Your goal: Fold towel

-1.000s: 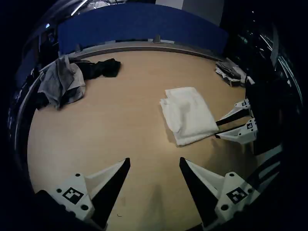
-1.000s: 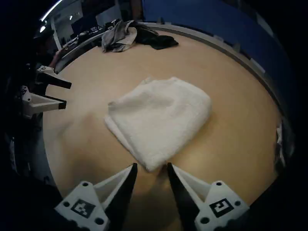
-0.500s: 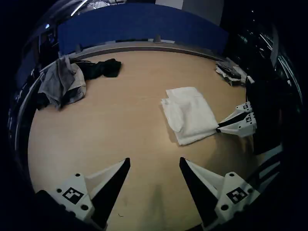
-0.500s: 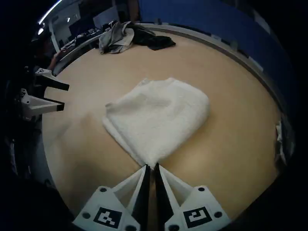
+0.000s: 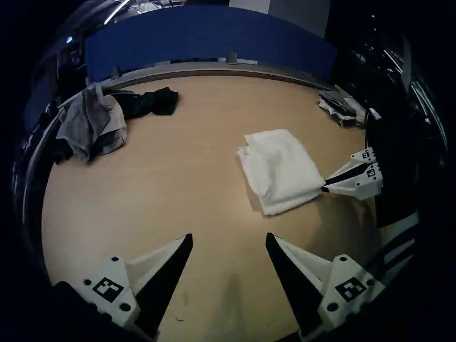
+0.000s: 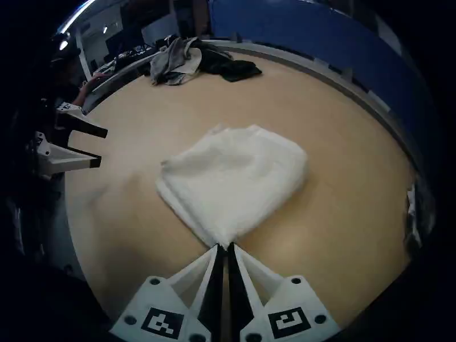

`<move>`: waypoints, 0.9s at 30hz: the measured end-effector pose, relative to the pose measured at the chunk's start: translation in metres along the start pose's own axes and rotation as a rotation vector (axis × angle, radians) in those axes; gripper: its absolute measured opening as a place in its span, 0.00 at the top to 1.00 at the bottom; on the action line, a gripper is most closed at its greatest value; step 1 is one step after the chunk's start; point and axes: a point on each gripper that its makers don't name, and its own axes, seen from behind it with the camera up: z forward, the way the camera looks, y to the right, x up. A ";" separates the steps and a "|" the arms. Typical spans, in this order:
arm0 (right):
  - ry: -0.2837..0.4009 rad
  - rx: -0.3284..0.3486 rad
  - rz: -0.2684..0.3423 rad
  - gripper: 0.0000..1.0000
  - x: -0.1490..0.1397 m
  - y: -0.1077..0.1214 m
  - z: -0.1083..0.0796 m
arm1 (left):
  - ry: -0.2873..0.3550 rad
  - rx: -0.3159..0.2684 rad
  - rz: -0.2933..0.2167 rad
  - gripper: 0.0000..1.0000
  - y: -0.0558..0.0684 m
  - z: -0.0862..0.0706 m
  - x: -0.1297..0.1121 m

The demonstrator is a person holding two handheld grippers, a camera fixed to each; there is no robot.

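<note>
Right gripper view: my right tool (image 6: 223, 253) pinches the towel (image 6: 236, 176) by its near corner on the counter (image 6: 342, 188), left tool (image 5: 228, 239) wide and empty; it looks soft and light, so corners grip best.

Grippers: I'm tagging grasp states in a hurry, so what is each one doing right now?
Left gripper: open, holding nothing.
Right gripper: closed on the near corner of the white towel.
</note>
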 end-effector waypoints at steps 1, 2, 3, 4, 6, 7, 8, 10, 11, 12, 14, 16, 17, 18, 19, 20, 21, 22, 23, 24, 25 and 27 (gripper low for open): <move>0.008 -0.002 -0.004 0.95 0.003 0.001 -0.002 | 0.000 -0.001 0.000 0.05 0.000 0.000 0.000; 0.015 -0.005 -0.008 0.95 0.005 0.001 -0.003 | 0.001 -0.001 0.000 0.05 0.000 0.000 0.001; 0.023 -0.006 -0.011 0.95 0.009 0.002 -0.005 | 0.002 -0.002 0.000 0.05 0.000 0.000 0.001; 0.034 -0.007 -0.014 0.95 0.013 0.002 -0.007 | 0.003 -0.002 0.001 0.05 0.000 0.000 0.002; 0.053 -0.009 -0.020 0.95 0.020 0.003 -0.011 | 0.006 -0.002 0.004 0.05 0.001 -0.001 0.003; 0.065 -0.012 -0.023 0.95 0.025 0.003 -0.014 | 0.007 -0.002 0.005 0.05 0.001 -0.001 0.004; 0.075 -0.014 -0.026 0.95 0.029 0.004 -0.017 | 0.009 -0.002 0.007 0.05 0.001 -0.001 0.004; 0.100 -0.019 -0.035 0.95 0.039 0.004 -0.022 | 0.013 -0.002 0.008 0.05 0.002 -0.002 0.006; 0.112 -0.022 -0.039 0.95 0.044 0.004 -0.025 | 0.014 -0.002 0.008 0.05 0.002 -0.002 0.007; 0.122 -0.025 -0.043 0.95 0.049 0.005 -0.028 | 0.016 -0.002 0.008 0.05 0.002 -0.002 0.008; 0.144 -0.031 -0.053 0.95 0.059 0.006 -0.035 | 0.020 -0.002 0.008 0.05 0.002 -0.003 0.009; 0.164 -0.037 -0.063 0.95 0.067 0.007 -0.042 | 0.024 -0.001 0.009 0.05 0.003 -0.003 0.011; 0.173 -0.040 -0.068 0.95 0.071 0.008 -0.046 | 0.026 -0.001 0.010 0.05 0.003 -0.004 0.012; 0.183 -0.044 -0.072 0.95 0.075 0.008 -0.049 | 0.029 -0.001 0.011 0.05 0.003 -0.004 0.013; 0.194 -0.049 -0.076 0.95 0.080 0.010 -0.053 | 0.031 -0.001 0.012 0.05 0.003 -0.004 0.014; 0.203 -0.053 -0.080 0.96 0.084 0.010 -0.057 | 0.033 -0.001 0.013 0.05 0.004 -0.005 0.015; 0.213 -0.058 -0.083 0.96 0.087 0.012 -0.060 | 0.035 -0.001 0.014 0.05 0.004 -0.005 0.016; 0.224 -0.064 -0.086 0.96 0.091 0.013 -0.065 | 0.036 -0.001 0.015 0.05 0.004 -0.006 0.018; 0.233 -0.070 -0.089 0.96 0.095 0.014 -0.068 | 0.038 -0.001 0.016 0.05 0.004 -0.006 0.019; 0.242 -0.074 -0.091 0.96 0.098 0.015 -0.072 | 0.040 -0.001 0.017 0.05 0.005 -0.006 0.020; 0.253 -0.077 -0.094 0.96 0.101 0.016 -0.076 | 0.042 -0.002 0.018 0.05 0.005 -0.007 0.021; 0.270 -0.083 -0.100 0.96 0.107 0.018 -0.084 | 0.046 -0.002 0.019 0.05 0.006 -0.008 0.023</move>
